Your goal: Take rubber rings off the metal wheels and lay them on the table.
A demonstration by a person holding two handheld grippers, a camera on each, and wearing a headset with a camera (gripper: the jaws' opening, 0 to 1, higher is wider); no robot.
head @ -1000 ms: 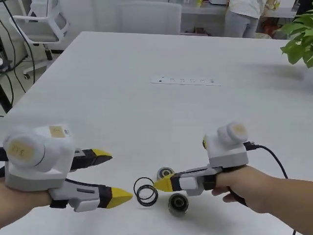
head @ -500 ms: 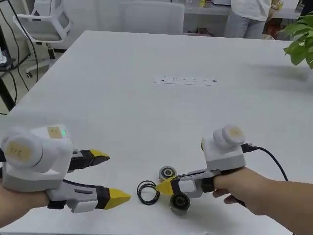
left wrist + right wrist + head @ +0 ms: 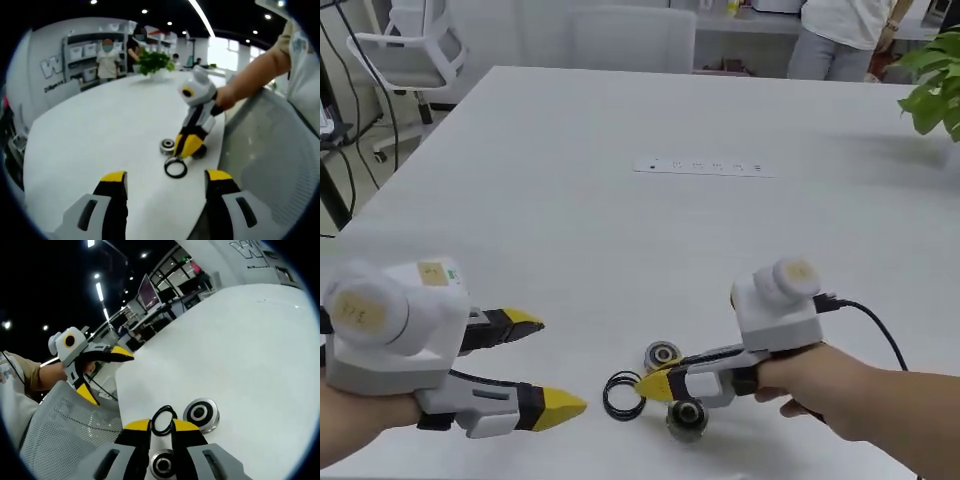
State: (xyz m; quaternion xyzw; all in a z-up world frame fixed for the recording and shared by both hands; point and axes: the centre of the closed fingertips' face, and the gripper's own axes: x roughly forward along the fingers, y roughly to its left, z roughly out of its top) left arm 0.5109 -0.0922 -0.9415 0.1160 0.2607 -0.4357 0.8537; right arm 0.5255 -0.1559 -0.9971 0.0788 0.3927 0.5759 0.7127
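Jaws of the left gripper point(image 3: 545, 362) are spread wide, and nothing is held between them. Black rubber rings point(image 3: 623, 394) are seen lying flat on the white table point(image 3: 620, 230), ahead of its yellow tips and clear of them, as overlapped loops.

Jaws of the right gripper point(image 3: 161, 425) are drawn almost together, with a narrow gap left. The rings' near edge is found right at the tips, in that gap. Whether it is pinched cannot be told.

One metal wheel point(image 3: 201, 413) is set just ahead and to the right of the right tips, close beside the rings. A second metal wheel point(image 3: 164, 465) is glimpsed through the gap, under the jaws and behind the tips. Both are laid flat, hubs up.

In the left gripper view the right gripper is pointed back toward the left one, with the rings between the two.

A power strip point(image 3: 695, 166) is noted far beyond both grippers. A potted plant point(image 3: 932, 80) is noted further off to the right.
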